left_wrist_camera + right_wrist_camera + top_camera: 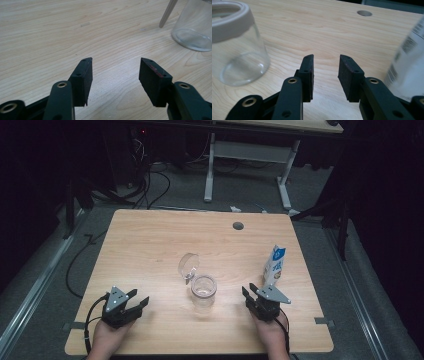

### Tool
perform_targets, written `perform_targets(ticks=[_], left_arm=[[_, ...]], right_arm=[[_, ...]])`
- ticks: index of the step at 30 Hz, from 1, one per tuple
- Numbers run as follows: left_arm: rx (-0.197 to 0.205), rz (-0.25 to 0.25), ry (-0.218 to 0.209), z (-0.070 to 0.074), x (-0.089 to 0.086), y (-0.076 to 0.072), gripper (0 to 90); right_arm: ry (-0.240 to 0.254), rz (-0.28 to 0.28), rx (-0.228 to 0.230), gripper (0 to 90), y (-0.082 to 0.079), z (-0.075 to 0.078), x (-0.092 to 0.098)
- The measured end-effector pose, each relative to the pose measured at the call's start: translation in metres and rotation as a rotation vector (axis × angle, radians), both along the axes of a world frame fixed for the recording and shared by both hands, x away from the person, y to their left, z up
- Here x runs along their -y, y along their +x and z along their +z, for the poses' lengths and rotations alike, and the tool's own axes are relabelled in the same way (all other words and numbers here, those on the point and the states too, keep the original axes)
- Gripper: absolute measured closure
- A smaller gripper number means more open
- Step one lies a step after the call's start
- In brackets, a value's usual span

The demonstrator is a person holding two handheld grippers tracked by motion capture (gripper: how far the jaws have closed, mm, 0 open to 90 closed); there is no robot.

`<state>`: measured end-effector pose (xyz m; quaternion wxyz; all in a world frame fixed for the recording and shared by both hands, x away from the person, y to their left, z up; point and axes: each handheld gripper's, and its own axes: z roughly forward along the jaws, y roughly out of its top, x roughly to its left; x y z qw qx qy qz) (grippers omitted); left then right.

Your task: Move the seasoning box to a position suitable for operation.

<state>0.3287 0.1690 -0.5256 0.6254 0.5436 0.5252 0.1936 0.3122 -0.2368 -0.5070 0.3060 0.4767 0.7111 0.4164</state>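
The wooden table (150,250) carries three items, with a round cable hole (238,225) near its far edge. The milk carton (274,265) stands upright near the right edge, long axis vertical, gabled top upward, printed face toward the person; it sits just beyond the right gripper (252,296), close to it but apart.

The glass jar (203,291) stands upright at the middle of the near half of the table, between the two grippers, mouth pointing up, long axis vertical. Its hinged clear lid (189,265) is swung open and stands tilted at the far left of the rim, leaning away from the mouth.

The left gripper (136,299) rests low over the near-left table area, well apart from the jar, jaws spread wide and nothing between them. In the right gripper view the right gripper (325,75) has its jaws parted moderately, holding nothing, with bare table between the pads, the jar on one side and the carton on the other.
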Motion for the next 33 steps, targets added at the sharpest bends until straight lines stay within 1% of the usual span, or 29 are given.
perform_targets(ticks=[2,3,4,5,6,8,10,12,13,15,16,17,19,22,23,28,29,30,31,33], left_arm=[[0.0,0.0,-0.015,0.002,-0.001,-0.001,44.2],[0.001,-0.008,-0.021,0.003,-0.001,-0.002,43.8],[0.004,-0.01,-0.02,0.003,0.0,-0.002,43.3],[0.012,-0.012,-0.009,0.002,0.002,-0.003,42.6],[0.012,-0.016,-0.005,0.002,0.002,-0.004,42.1],[0.016,-0.024,-0.004,0.002,0.002,-0.005,40.8],[0.019,-0.032,-0.01,0.003,0.002,-0.006,40.0],[0.013,-0.036,-0.028,0.005,0.0,-0.005,39.6],[0.01,-0.032,-0.044,0.005,-0.001,-0.005,39.3],[0.004,-0.033,-0.06,0.006,-0.003,-0.006,39.0],[0.007,-0.029,-0.066,0.006,-0.004,-0.006,39.0],[0.01,-0.027,-0.065,0.006,-0.004,-0.007,39.0],[0.013,-0.029,-0.061,0.007,-0.004,-0.007,39.0],[0.01,-0.024,-0.07,0.008,-0.002,-0.006,38.4],[0.01,-0.026,-0.069,0.008,-0.001,-0.007,38.4],[0.008,-0.023,-0.065,0.007,0.001,-0.009,38.4],[0.012,-0.024,-0.059,0.007,0.001,-0.009,38.4],[0.014,-0.025,-0.058,0.007,0.001,-0.009,38.5],[0.012,-0.028,-0.061,0.007,0.0,-0.008,38.5],[0.005,-0.033,-0.06,0.006,-0.001,-0.008,38.5]], right_arm=[[-0.011,-0.017,-0.001,64.4,-0.004,-0.001,0.002],[-0.01,-0.027,-0.004,63.9,-0.007,-0.001,0.004],[-0.01,-0.037,-0.005,63.2,-0.009,-0.001,0.005],[-0.009,-0.042,-0.01,62.3,-0.011,-0.001,0.006],[-0.017,-0.049,-0.012,62.0,-0.013,-0.001,0.007],[-0.03,-0.064,-0.01,61.3,-0.017,-0.001,0.011],[-0.029,-0.073,-0.008,60.9,-0.019,-0.001,0.014],[-0.021,-0.092,-0.004,60.4,-0.022,-0.002,0.019],[-0.016,-0.102,-0.005,59.9,-0.024,-0.003,0.021],[-0.009,-0.117,-0.004,57.7,-0.025,-0.003,0.026],[-0.01,-0.122,-0.004,56.7,-0.024,-0.003,0.028],[-0.013,-0.132,0.0,54.3,-0.024,-0.002,0.03],[-0.016,-0.146,0.006,52.4,-0.02,0.0,0.033],[-0.017,-0.165,0.019,47.2,-0.014,0.005,0.038],[-0.011,-0.174,0.012,45.6,-0.012,0.007,0.04],[-0.006,-0.208,0.02,37.4,0.003,0.017,0.046],[-0.009,-0.217,0.023,35.9,0.006,0.019,0.045],[-0.03,-0.225,0.021,34.3,0.01,0.02,0.045],[-0.04,-0.232,0.024,32.9,0.013,0.021,0.044],[-0.06,-0.251,0.016,30.9,0.023,0.024,0.043]])
